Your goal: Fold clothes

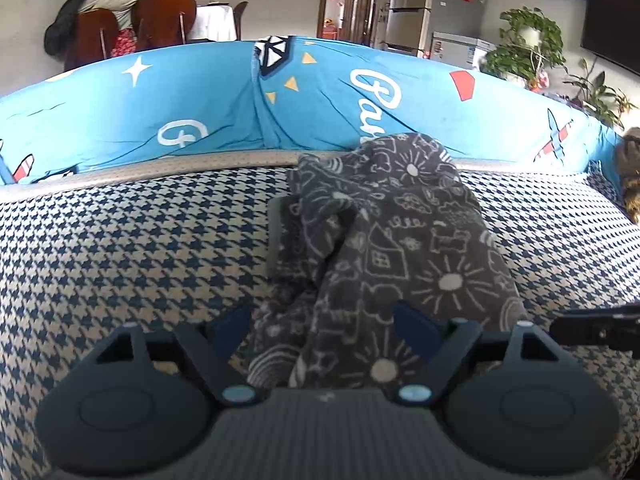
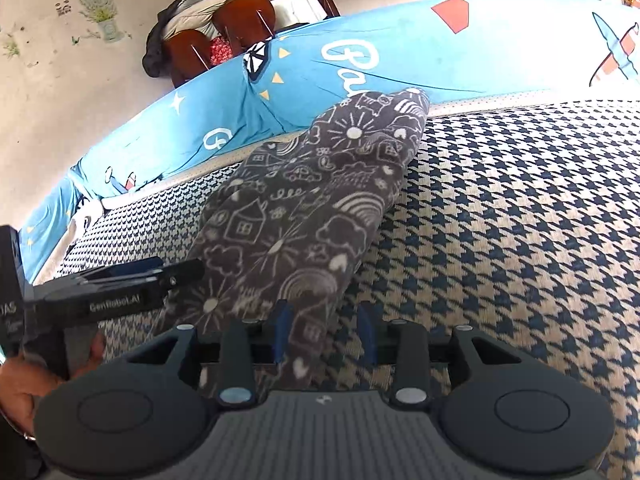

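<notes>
A dark grey garment (image 1: 400, 240) printed with white doodles lies crumpled lengthwise on the houndstooth seat cover (image 1: 120, 248), its far end against the backrest. My left gripper (image 1: 326, 328) is open wide, and the garment's near end lies between its blue fingers (image 1: 236, 328). In the right wrist view the same garment (image 2: 304, 208) runs from the backrest down to my right gripper (image 2: 325, 332), which is open with the cloth's near right edge beside its left finger (image 2: 284, 332). The left gripper (image 2: 188, 270) shows at the left, held by a hand (image 2: 16, 384).
A blue printed cover (image 1: 200, 96) drapes the backrest behind the garment. Something brown and furry (image 1: 628, 176) sits at the seat's far right. Wooden chairs piled with coats (image 1: 120, 20) stand beyond the sofa. Bare houndstooth seat (image 2: 520, 240) spreads right of the garment.
</notes>
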Action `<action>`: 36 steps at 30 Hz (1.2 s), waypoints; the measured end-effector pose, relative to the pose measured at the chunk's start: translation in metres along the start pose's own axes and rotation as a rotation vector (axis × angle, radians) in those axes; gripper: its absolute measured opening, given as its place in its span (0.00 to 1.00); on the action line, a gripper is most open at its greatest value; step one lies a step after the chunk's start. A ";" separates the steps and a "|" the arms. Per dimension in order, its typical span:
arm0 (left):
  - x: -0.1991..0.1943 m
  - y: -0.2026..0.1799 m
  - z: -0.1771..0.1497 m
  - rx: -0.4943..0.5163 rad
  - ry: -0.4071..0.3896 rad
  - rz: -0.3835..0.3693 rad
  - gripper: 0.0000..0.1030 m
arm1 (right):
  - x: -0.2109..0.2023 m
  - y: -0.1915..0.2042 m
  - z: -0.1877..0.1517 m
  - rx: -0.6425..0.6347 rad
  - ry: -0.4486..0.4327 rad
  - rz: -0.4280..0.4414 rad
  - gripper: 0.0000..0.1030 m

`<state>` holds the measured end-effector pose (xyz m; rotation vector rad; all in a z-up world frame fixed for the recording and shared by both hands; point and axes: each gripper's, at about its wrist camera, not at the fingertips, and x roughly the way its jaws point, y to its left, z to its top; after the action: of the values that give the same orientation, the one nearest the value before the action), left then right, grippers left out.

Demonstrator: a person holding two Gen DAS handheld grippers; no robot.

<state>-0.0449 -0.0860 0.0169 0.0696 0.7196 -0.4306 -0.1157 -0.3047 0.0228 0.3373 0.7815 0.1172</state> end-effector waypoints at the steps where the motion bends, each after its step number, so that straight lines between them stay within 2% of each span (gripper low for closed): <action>1: 0.003 -0.001 0.001 0.008 0.004 -0.005 0.69 | 0.003 -0.002 0.003 0.006 0.000 -0.002 0.36; 5: 0.013 -0.001 0.006 0.009 0.028 -0.038 0.55 | 0.009 -0.007 0.011 0.024 -0.005 -0.011 0.37; 6: 0.015 -0.001 0.007 0.008 0.035 -0.046 0.48 | 0.010 -0.009 0.013 0.030 -0.007 -0.015 0.37; 8: 0.019 -0.001 0.007 0.009 0.043 -0.047 0.42 | 0.012 -0.012 0.017 0.042 -0.010 -0.022 0.37; 11: 0.024 0.000 0.008 0.000 0.052 -0.053 0.23 | 0.016 -0.018 0.023 0.064 -0.016 -0.035 0.37; 13: 0.024 -0.002 0.008 0.011 0.040 -0.024 0.17 | 0.017 -0.023 0.028 0.079 -0.023 -0.049 0.38; 17: 0.024 -0.005 0.007 0.044 0.014 0.056 0.17 | 0.019 -0.033 0.036 0.102 -0.041 -0.084 0.39; 22: 0.035 0.002 0.002 0.005 0.056 0.119 0.19 | 0.026 -0.050 0.047 0.134 -0.041 -0.081 0.44; 28: 0.040 0.003 -0.007 -0.021 0.076 0.143 0.22 | 0.037 -0.066 0.058 0.185 -0.048 -0.046 0.44; 32: 0.038 -0.008 -0.009 0.030 0.067 0.174 0.22 | 0.048 -0.072 0.067 0.218 -0.062 -0.027 0.44; 36: 0.032 -0.008 -0.006 0.021 0.053 0.176 0.26 | 0.058 -0.079 0.076 0.251 -0.076 -0.008 0.44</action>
<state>-0.0309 -0.1034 -0.0078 0.1629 0.7546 -0.2690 -0.0228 -0.3846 0.0072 0.5732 0.7234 -0.0023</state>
